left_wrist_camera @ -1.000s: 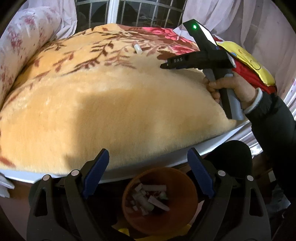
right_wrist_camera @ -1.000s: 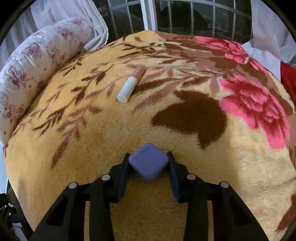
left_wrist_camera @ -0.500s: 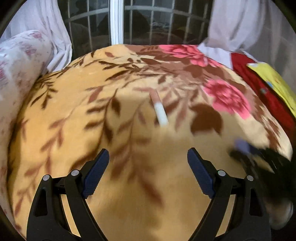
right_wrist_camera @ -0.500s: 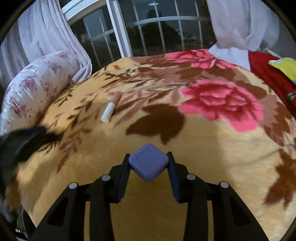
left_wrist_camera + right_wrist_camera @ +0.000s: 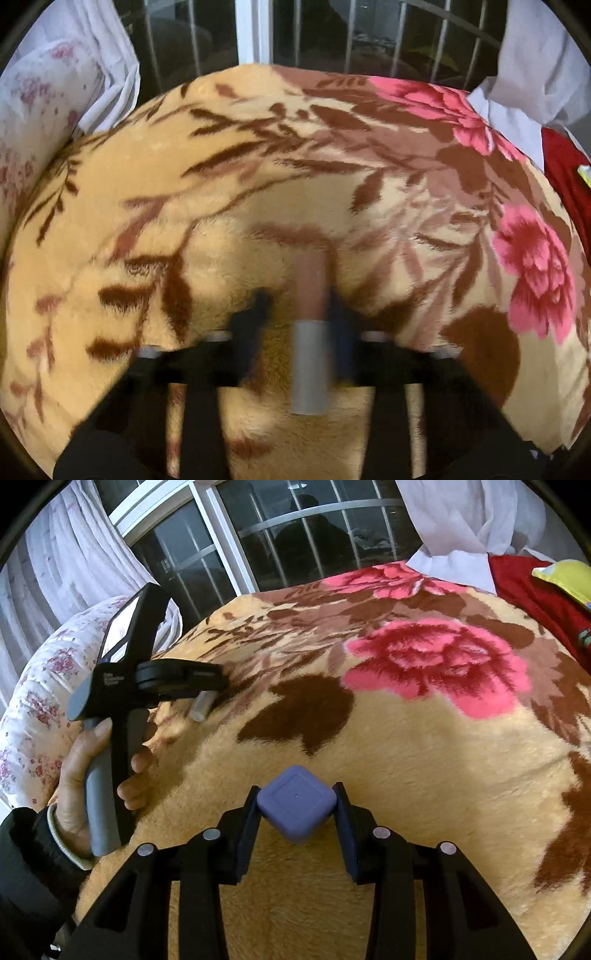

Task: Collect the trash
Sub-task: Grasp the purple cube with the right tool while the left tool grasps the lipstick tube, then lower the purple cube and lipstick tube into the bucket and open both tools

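A white and pink stick [image 5: 309, 354] lies on the floral blanket [image 5: 369, 192], blurred, between the fingers of my left gripper [image 5: 299, 314]. Its jaws are closing on it; the right finger touches it. In the right wrist view the left gripper [image 5: 218, 681] points down at the blanket with the stick's white end [image 5: 201, 707] poking out under its fingers, and a hand [image 5: 77, 775] grips its handle. My right gripper [image 5: 297, 812] hovers over the blanket nearer the front, shut on a purple cube [image 5: 295, 806].
A flowered pillow [image 5: 40, 686] borders the bed on the left. White curtains [image 5: 461, 513] and a barred window [image 5: 280, 535] stand behind it. A red cloth with a yellow item [image 5: 561, 572] lies at the far right.
My left gripper moved from the orange bin at the bed's edge across the blanket to the stick, and its jaws came together around it. The right gripper kept the cube and shifted slightly.
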Action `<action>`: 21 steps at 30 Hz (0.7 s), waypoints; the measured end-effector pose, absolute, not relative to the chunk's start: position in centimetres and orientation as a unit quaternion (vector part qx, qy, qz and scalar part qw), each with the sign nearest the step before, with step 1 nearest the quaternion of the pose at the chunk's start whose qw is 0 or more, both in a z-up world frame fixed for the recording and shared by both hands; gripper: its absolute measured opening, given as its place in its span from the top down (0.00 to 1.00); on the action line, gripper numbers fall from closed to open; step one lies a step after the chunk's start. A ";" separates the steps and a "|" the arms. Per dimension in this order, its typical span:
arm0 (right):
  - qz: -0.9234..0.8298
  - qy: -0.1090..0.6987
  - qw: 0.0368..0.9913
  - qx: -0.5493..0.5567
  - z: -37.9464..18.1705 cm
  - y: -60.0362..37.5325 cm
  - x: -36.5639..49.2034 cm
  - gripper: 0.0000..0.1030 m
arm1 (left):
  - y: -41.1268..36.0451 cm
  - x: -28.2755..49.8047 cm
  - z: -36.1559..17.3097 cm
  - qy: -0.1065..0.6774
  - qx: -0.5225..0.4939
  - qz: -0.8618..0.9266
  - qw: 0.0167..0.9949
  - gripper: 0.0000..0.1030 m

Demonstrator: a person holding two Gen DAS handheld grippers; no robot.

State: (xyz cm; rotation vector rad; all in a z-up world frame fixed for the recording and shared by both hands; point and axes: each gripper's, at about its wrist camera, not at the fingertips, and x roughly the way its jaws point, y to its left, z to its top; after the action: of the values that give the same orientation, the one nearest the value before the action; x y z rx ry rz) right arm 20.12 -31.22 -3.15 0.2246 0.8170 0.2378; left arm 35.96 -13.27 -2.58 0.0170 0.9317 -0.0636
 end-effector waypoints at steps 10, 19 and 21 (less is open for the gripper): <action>0.110 0.396 0.904 0.118 -3.3 -31.4 20.1 0.62 | -10.6 31.7 -1.3 0.451 -0.033 -0.094 0.887 0.83; 0.092 0.397 0.906 0.112 -3.1 -31.4 19.9 0.62 | -6.7 21.0 2.1 0.412 -0.053 -0.118 0.902 0.83; 0.079 0.390 0.911 0.105 -2.7 -31.3 19.4 0.62 | -6.4 18.8 2.4 0.407 -0.055 -0.121 0.904 0.83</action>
State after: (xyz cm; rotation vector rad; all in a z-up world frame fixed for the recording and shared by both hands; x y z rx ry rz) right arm 19.41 -31.33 -2.65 0.2171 0.8042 0.1618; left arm 18.82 -6.37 2.41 -0.1133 0.8418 -0.2506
